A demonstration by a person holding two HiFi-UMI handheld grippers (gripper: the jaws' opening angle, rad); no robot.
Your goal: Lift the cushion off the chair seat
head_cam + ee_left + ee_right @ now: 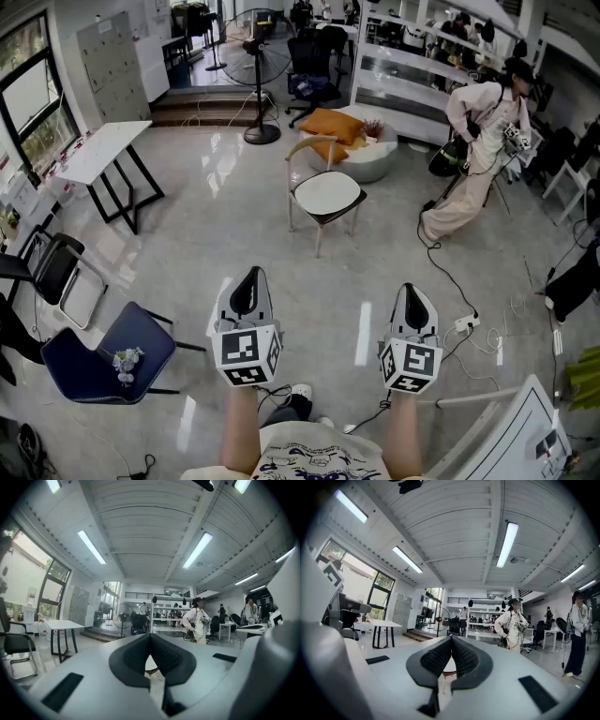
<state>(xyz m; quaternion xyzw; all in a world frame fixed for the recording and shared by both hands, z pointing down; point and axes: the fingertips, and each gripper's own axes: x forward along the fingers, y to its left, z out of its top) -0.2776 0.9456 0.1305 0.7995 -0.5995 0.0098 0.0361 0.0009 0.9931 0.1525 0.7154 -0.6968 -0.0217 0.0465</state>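
A wooden chair [309, 150] with a curved back stands in the middle of the floor, some way ahead of me. A flat white cushion [326, 194] lies on its seat. Both grippers are held level in front of me, well short of the chair. My left gripper [250, 273] is shut with nothing in it, and so is my right gripper [412, 289]. In the left gripper view the jaws [150, 636] meet, with a sliver of the cushion [151, 666] in the gap under them. The right gripper [451, 639] also shows closed pads, and the cushion [448, 664] peeks through below.
An orange pillow [336, 125] lies on a white beanbag [367, 161] behind the chair. A person in white [478, 141] stands at the right over floor cables [469, 323]. A fan [255, 56], a white table [103, 150] and a blue chair [103, 361] stand to the left.
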